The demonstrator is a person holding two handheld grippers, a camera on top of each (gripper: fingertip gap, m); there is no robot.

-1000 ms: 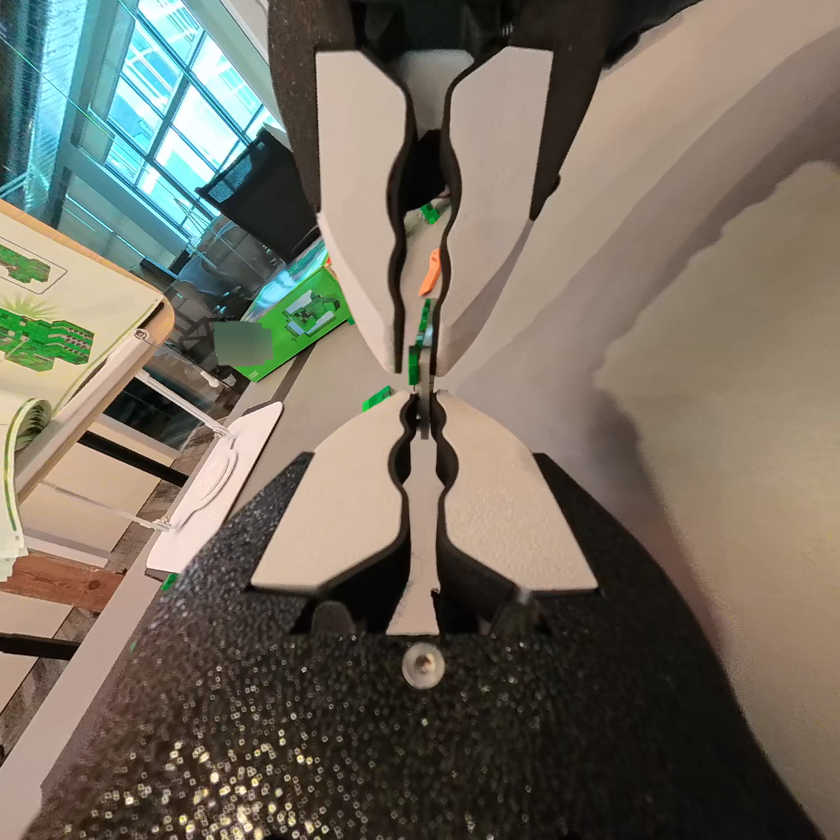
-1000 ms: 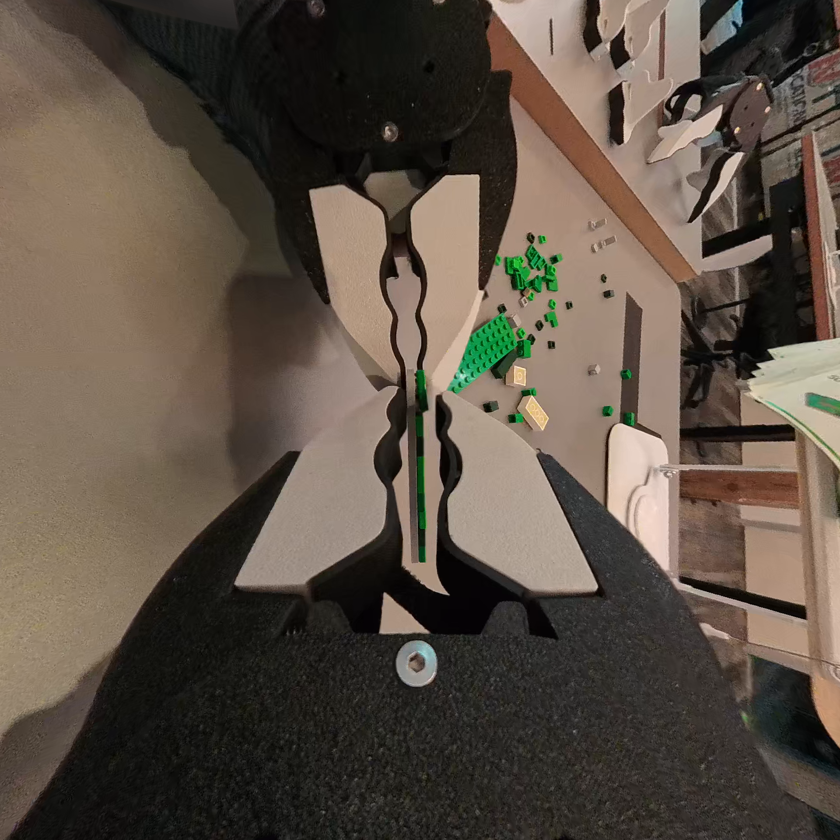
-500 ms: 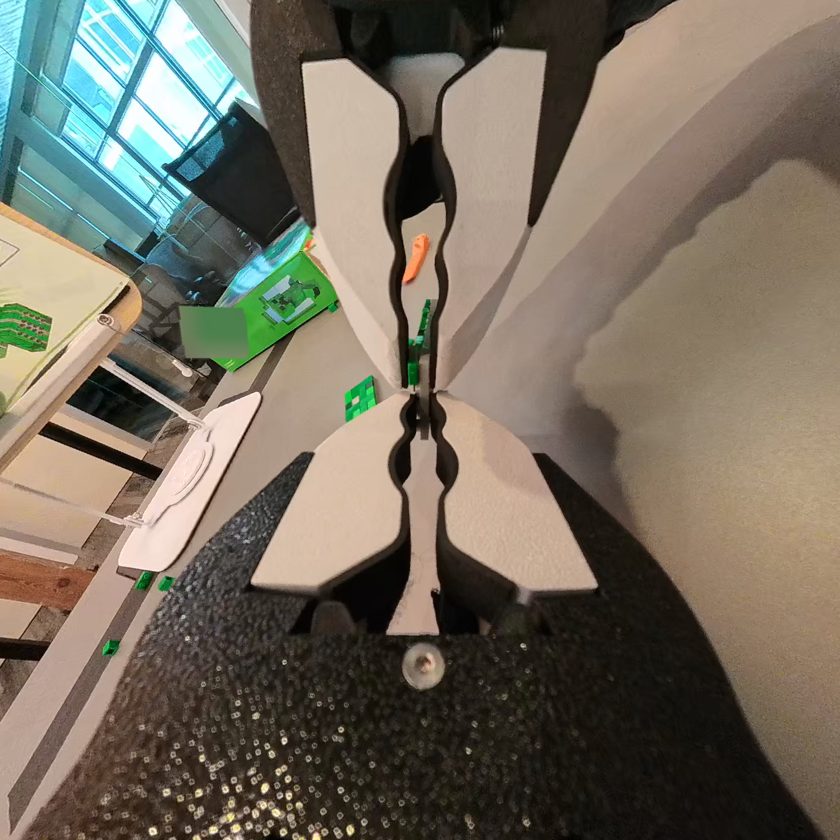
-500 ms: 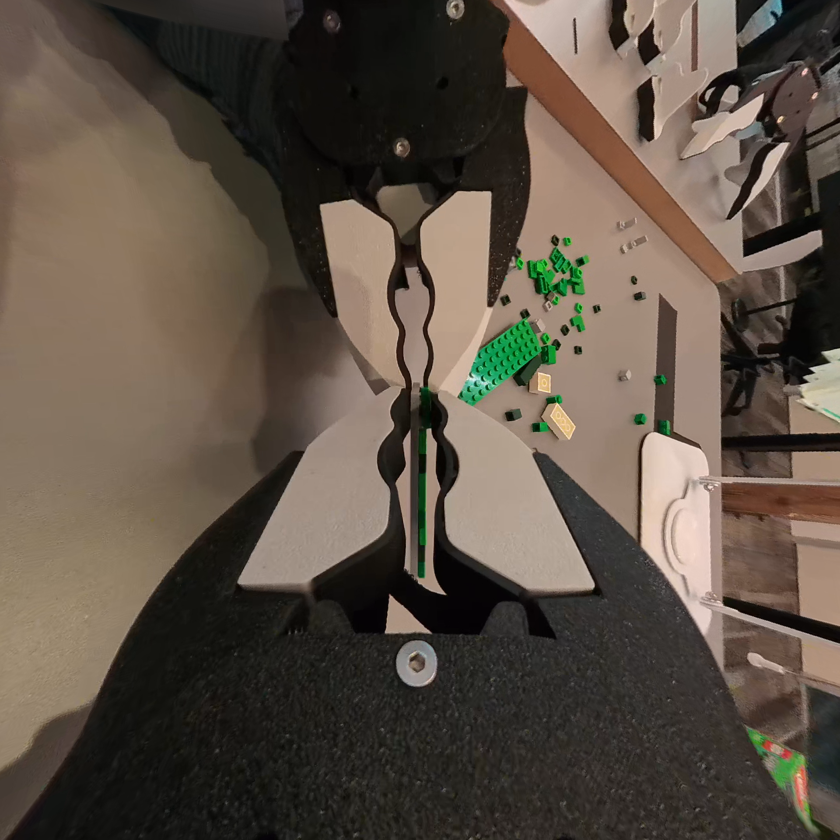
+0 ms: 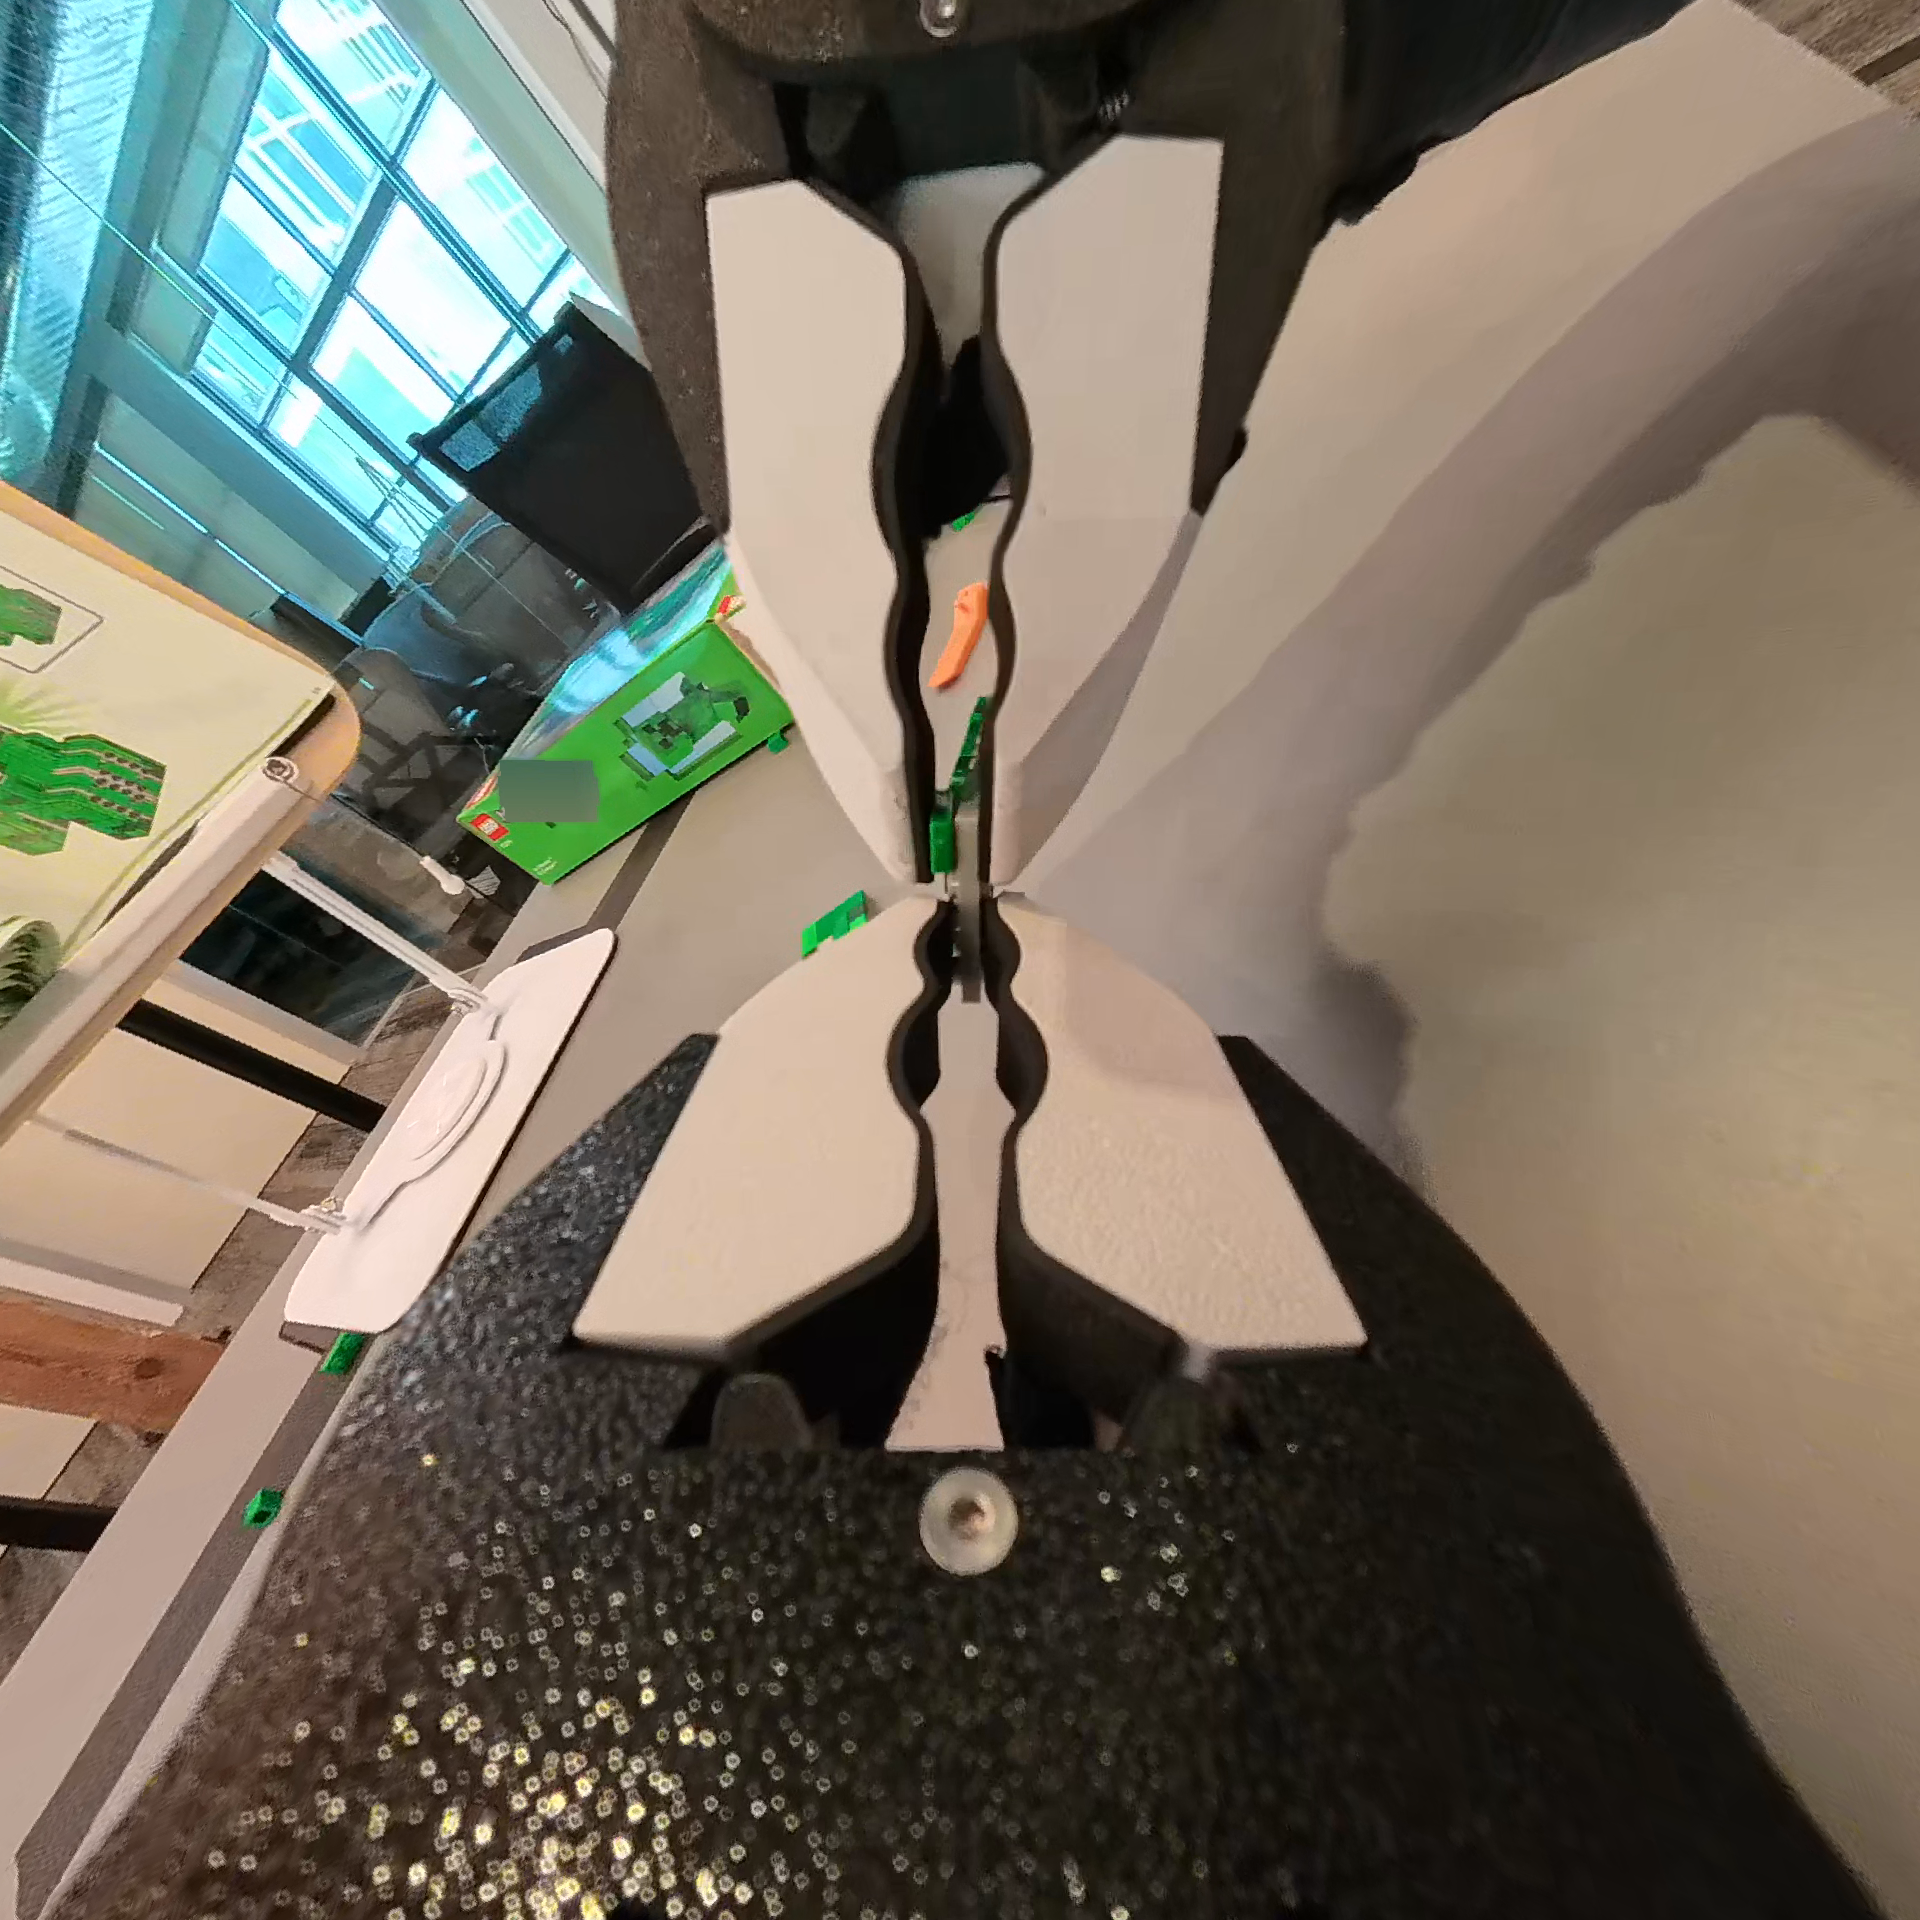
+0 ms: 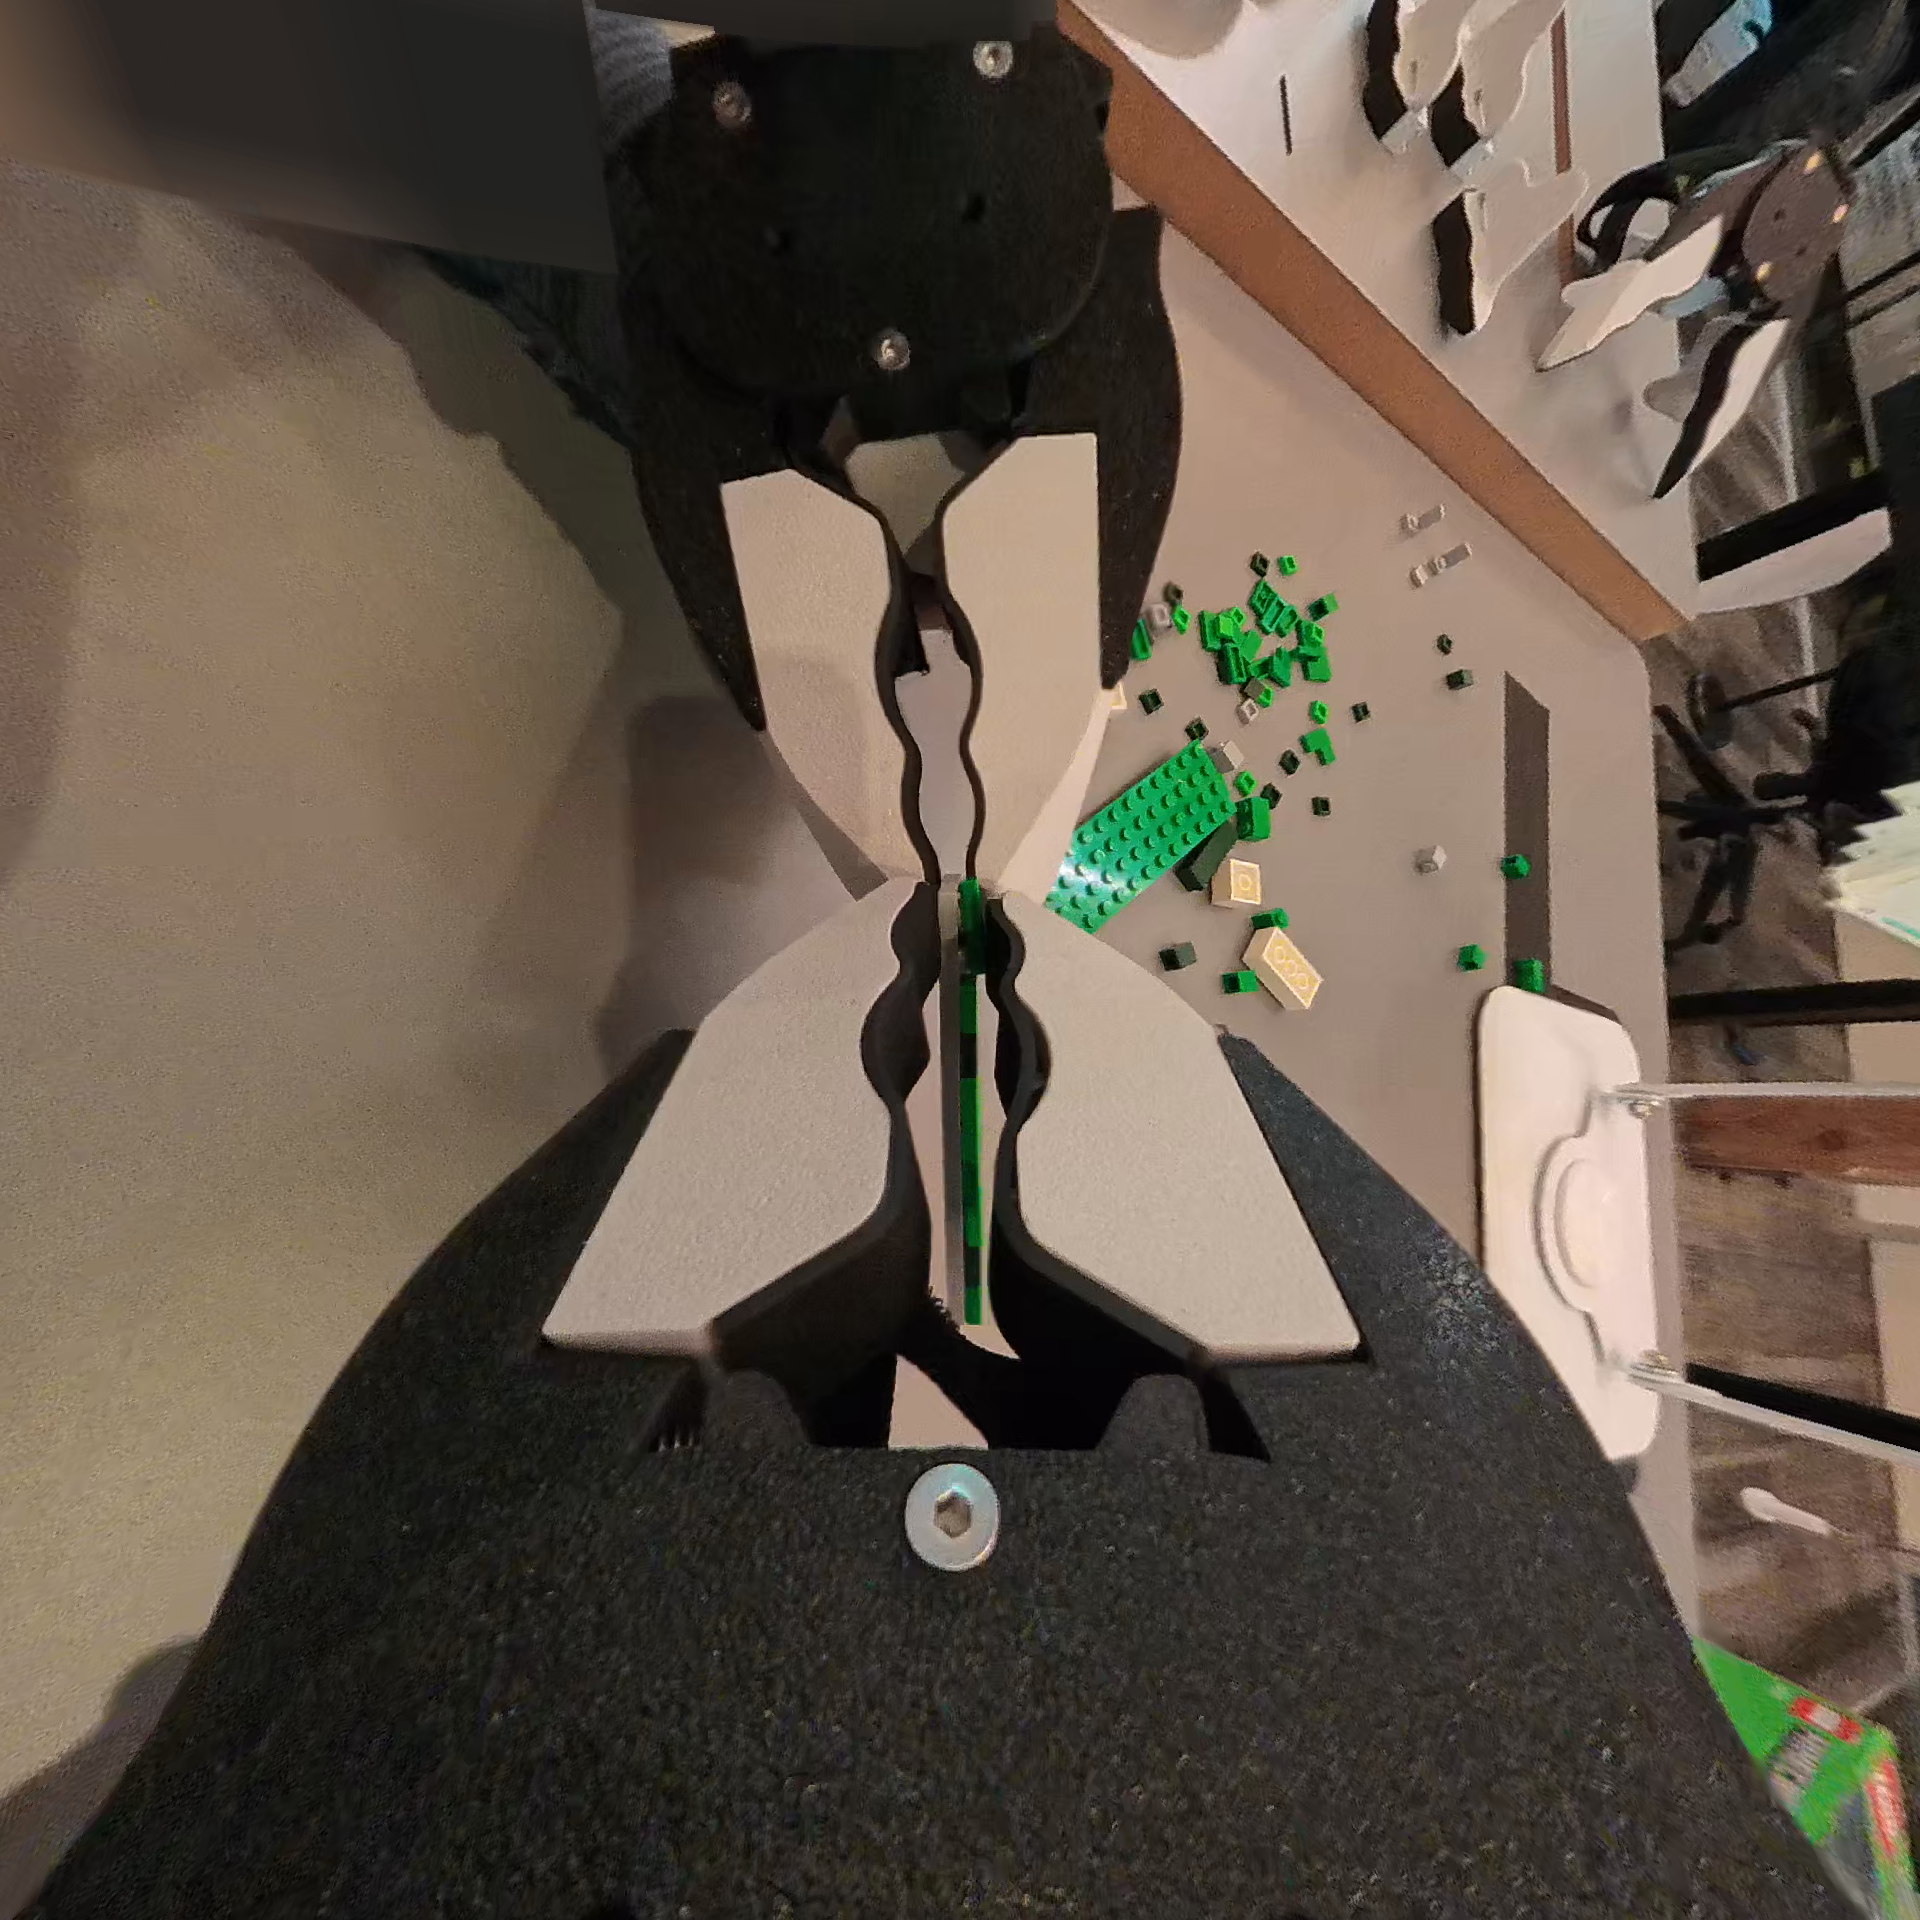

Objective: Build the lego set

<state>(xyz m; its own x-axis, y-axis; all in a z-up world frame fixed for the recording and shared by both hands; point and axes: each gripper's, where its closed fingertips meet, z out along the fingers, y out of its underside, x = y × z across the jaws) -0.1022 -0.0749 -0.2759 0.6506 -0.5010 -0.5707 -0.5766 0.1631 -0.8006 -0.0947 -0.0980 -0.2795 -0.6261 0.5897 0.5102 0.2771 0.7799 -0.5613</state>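
My two grippers meet tip to tip above the grey table (image 6: 1392,831). My right gripper (image 6: 961,896) is shut on a thin green plate (image 6: 971,1122), seen edge-on, with a grey layer against it. The plate runs back between its fingers. In the left wrist view this gripper comes from the top, with the green plate (image 5: 940,842) at its tips. My left gripper (image 5: 958,906) is shut on a thin grey piece (image 5: 971,961). That piece touches the end of the green plate. In the right wrist view the left gripper (image 6: 951,868) comes from the top.
On the table lie a green baseplate (image 6: 1143,831), several small loose green bricks (image 6: 1268,644) and cream bricks (image 6: 1283,966). A white stand base (image 6: 1558,1195) sits at the table's edge. A green box (image 5: 644,748) and an orange piece (image 5: 961,649) lie farther off.
My right gripper's fingers closed a little tighter on the green plate. Both grippers stayed tip to tip and shifted slightly together over the table. The left grasp is unchanged.
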